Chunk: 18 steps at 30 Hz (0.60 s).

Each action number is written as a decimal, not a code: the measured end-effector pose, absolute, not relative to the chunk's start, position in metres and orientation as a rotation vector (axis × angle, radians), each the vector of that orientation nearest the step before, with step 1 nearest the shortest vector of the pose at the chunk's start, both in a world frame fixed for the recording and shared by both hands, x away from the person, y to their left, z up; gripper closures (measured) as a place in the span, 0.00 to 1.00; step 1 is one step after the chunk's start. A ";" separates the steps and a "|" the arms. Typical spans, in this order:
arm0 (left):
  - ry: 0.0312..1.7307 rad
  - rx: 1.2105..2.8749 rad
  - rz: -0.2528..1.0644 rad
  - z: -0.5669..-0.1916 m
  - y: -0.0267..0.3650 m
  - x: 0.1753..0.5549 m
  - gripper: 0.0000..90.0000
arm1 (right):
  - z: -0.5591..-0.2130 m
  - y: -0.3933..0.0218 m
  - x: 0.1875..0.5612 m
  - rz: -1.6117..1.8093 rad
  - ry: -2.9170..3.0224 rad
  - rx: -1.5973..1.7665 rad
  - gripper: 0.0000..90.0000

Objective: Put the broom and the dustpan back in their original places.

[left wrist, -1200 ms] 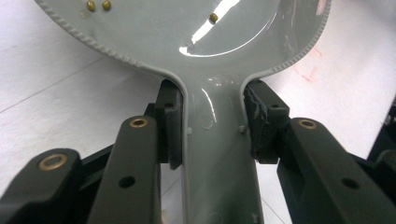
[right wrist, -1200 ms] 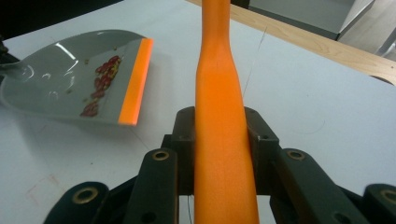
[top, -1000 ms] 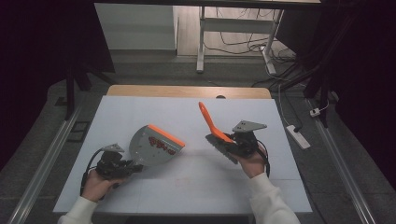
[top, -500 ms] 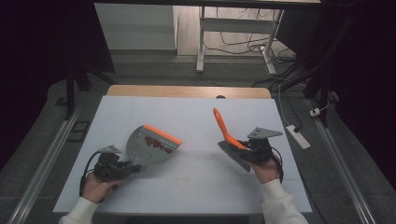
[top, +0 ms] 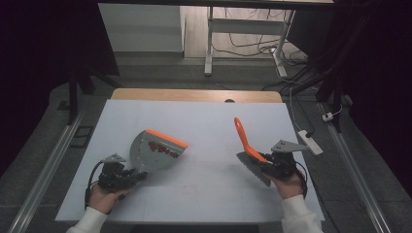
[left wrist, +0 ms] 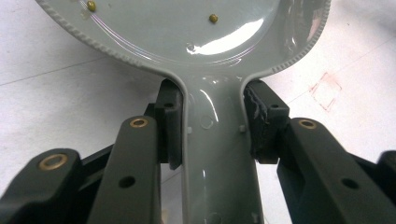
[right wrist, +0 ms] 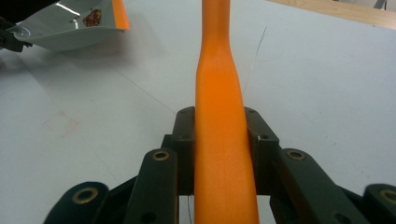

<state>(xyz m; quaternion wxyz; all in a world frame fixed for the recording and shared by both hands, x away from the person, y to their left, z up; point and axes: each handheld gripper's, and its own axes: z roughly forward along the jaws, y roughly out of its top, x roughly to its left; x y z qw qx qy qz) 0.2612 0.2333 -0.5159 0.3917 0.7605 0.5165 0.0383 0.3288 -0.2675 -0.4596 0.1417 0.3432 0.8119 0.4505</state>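
We've got left hand-held gripper (top: pixel 127 175) clamped on dustpan (top: pixel 154 151), right hand-held gripper (top: pixel 270 166) clamped on brush (top: pixel 247 144); tilting the pan spills the crumbs (top: pixel 161 147).

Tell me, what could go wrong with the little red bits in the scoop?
The dustpan holds a small pile of red bits close to its orange lip. If the left tongs, clamped on its grey handle, tip that lip downward, the bits could slide back onto the white table. The brush in the right tongs sticks up with its handle in the air; swung toward the dustpan, it might knock it.
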 end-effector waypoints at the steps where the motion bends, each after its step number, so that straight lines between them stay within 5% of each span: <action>1: 1.315 1.931 0.099 -0.516 0.232 0.261 0.69 | -0.461 -0.268 0.328 1.296 2.349 0.990 0.78; 18: 1.430 1.830 0.154 -0.518 0.238 0.252 0.69 | -0.466 -0.264 0.323 1.270 2.390 1.000 0.78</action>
